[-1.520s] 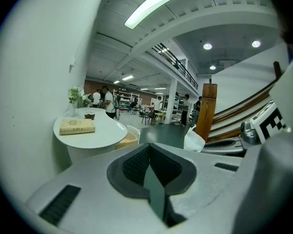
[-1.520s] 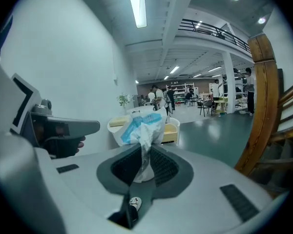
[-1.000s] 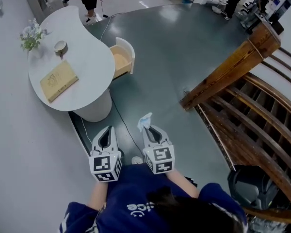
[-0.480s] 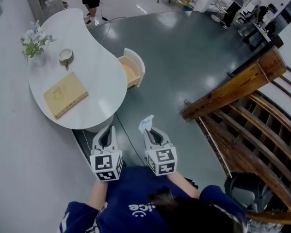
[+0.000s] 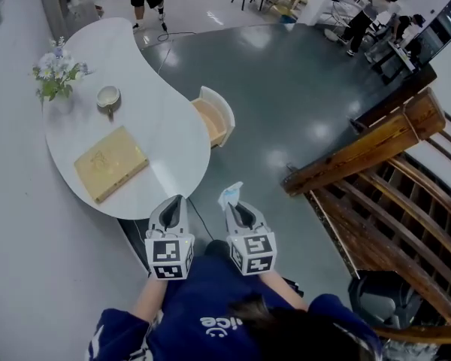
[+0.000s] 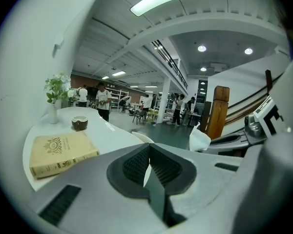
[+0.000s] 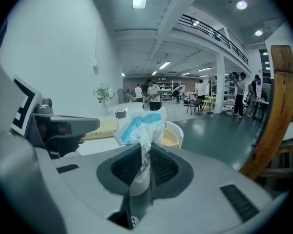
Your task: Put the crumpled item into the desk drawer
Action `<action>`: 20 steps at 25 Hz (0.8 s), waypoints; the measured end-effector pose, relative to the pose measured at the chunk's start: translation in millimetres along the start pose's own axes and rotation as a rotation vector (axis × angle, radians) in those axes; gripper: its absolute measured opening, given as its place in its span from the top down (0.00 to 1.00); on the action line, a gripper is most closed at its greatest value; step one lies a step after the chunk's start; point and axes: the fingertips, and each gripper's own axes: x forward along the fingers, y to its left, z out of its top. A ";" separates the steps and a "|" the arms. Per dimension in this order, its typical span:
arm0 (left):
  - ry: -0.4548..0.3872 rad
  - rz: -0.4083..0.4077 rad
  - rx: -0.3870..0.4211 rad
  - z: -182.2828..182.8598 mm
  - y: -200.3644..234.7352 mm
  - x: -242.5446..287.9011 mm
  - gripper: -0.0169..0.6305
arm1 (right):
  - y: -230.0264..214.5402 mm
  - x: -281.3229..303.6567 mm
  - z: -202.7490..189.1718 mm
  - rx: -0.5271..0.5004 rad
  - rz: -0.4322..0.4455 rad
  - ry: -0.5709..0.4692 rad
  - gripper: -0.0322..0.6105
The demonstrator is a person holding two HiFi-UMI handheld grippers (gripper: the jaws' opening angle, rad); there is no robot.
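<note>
A crumpled white and blue wrapper [image 5: 229, 194] [image 7: 139, 126] sticks up from my right gripper [image 5: 234, 204] [image 7: 145, 156], which is shut on it. The wrapper also shows at the right of the left gripper view [image 6: 199, 139]. Beside it, my left gripper [image 5: 174, 201] [image 6: 147, 154] is shut with nothing in it, over the desk's near edge. The white curved desk [image 5: 161, 138] lies ahead to the left. Its drawer [image 5: 214, 119] [image 7: 172, 136] stands pulled open on the desk's right side, showing a pale wooden inside. Both grippers are well short of the drawer.
On the desk lie a tan book [image 5: 110, 162] [image 6: 58, 150], a small cup [image 5: 107, 96] and a vase of flowers [image 5: 58, 76]. A wooden stair rail [image 5: 361, 153] runs along the right. A cable [image 5: 199, 216] crosses the dark floor. People stand far off.
The desk and open drawer have drawn closer and lower in the head view. Both grippers have moved forward together, the wrapper still in the right one.
</note>
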 end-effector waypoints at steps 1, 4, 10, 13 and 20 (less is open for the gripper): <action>0.000 -0.008 0.002 1.7 1.0 1.1 0.97 | 0.2 1.8 0.4 0.004 -0.005 0.003 0.86; 0.003 -0.027 0.009 4.7 2.8 1.7 0.97 | 0.9 3.7 4.0 0.010 -0.016 0.005 0.86; 0.003 -0.039 -0.007 4.8 12.9 14.9 0.97 | -1.7 16.3 10.6 -0.004 -0.036 0.011 0.86; -0.001 -0.045 -0.002 7.0 12.7 21.4 0.97 | -3.8 22.0 12.6 -0.007 -0.033 0.007 0.86; -0.011 0.002 -0.006 16.3 19.2 43.0 0.97 | -14.6 50.6 24.1 -0.009 0.014 -0.002 0.86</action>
